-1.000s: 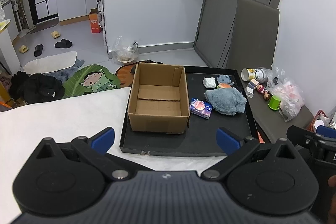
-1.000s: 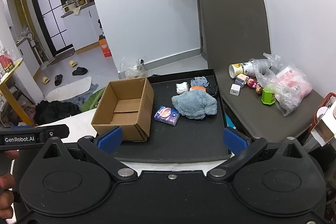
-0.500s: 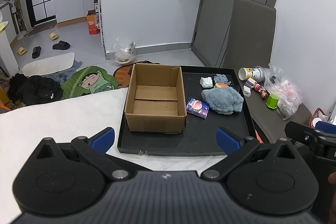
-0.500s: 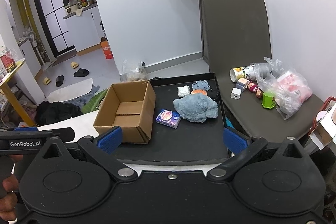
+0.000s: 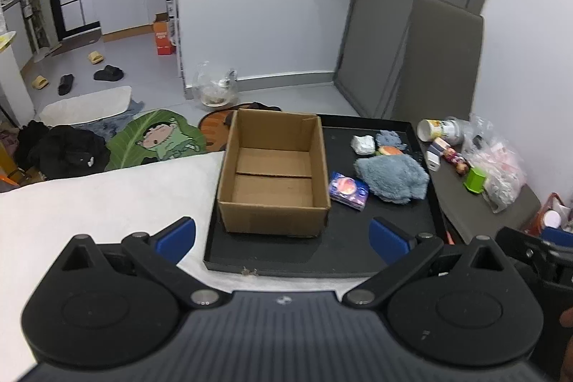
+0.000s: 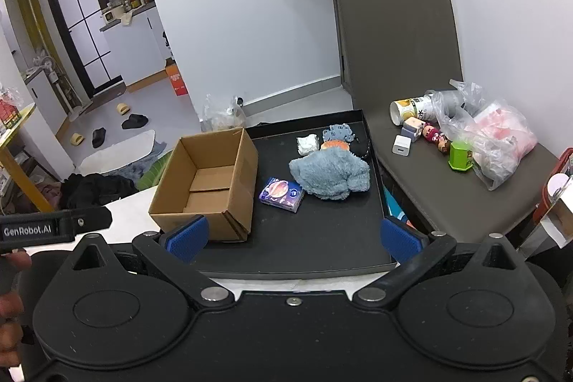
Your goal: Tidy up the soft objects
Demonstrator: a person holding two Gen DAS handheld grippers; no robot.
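The black tray [image 5: 426, 203] sits lower in both views than a second ago; both tongs, left [image 5: 283, 237] and right [image 6: 292, 237], remain spread, empty, nearing no soft item; the cardboard box [image 5: 274, 174] holds nothing.

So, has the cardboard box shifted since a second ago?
No. The cardboard box keeps its place at the left of the black tray.

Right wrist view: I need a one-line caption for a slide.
Open right gripper faces a black tray holding an empty cardboard box, tissue pack and blue plush toy.
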